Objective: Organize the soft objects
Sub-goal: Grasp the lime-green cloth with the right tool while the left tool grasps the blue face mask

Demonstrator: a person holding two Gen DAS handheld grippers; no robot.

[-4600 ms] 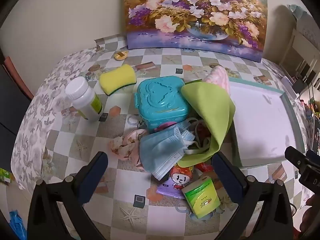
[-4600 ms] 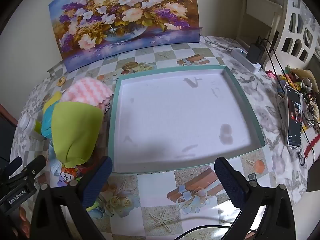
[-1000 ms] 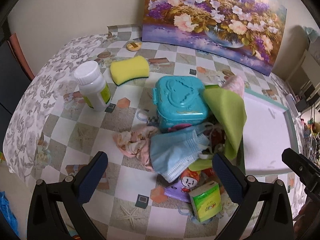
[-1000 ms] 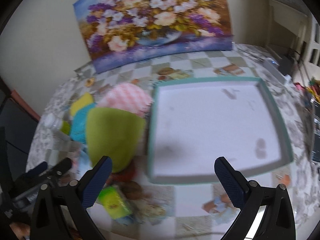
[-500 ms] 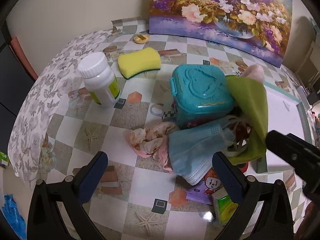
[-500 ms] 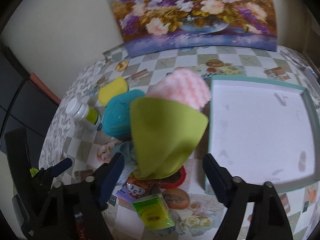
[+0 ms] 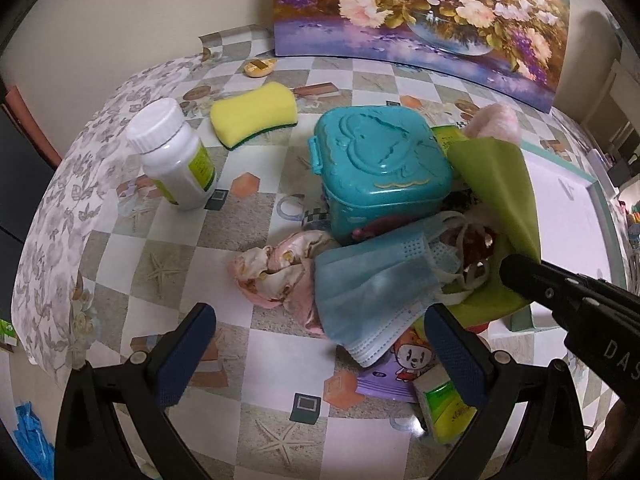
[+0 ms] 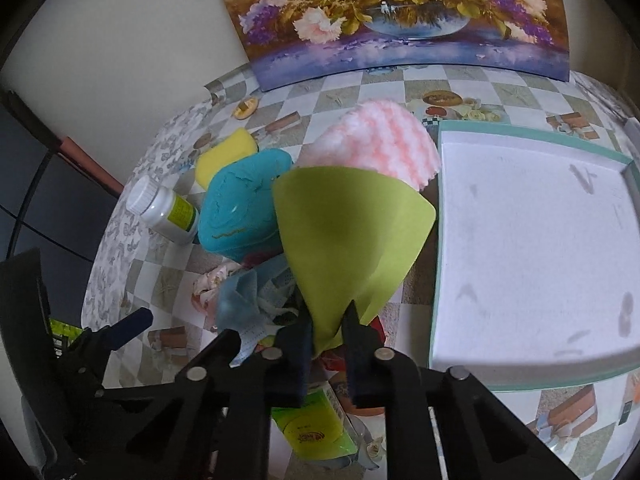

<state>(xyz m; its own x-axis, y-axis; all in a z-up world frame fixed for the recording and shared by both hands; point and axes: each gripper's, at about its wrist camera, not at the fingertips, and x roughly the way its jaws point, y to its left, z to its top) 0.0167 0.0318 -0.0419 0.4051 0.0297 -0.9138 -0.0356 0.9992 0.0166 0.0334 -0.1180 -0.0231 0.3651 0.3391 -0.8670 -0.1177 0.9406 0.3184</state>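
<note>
Right fingers: your right gripper (image 8: 327,326) has just been closing and now pinches the near corner of the green cloth (image 8: 348,236); a second ago the fingers stood wide with nothing between them.
What that means: I judge the grasp made, so the cloth looks ready to lift towards the tray (image 8: 532,240), which lies just beside it on the worktop (image 7: 240,216).
Left fingers: your left gripper (image 7: 320,344) is spread wide and holds nothing, hovering above the near edge of the pile.
Near pile: under the left fingers lie a blue face mask (image 7: 372,292) and a crumpled floral cloth (image 7: 276,280), touching each other; a green tissue pack (image 8: 310,424) sits closest to you.
Middle: the green cloth drapes over the heap against the teal box (image 7: 380,164), with a pink striped cloth (image 8: 380,140) behind it.
Further left: a white pill bottle (image 7: 174,156) stands apart, and a yellow sponge (image 7: 254,114) lies beyond it.
Far: a flower painting (image 7: 420,4) leans on the wall.
</note>
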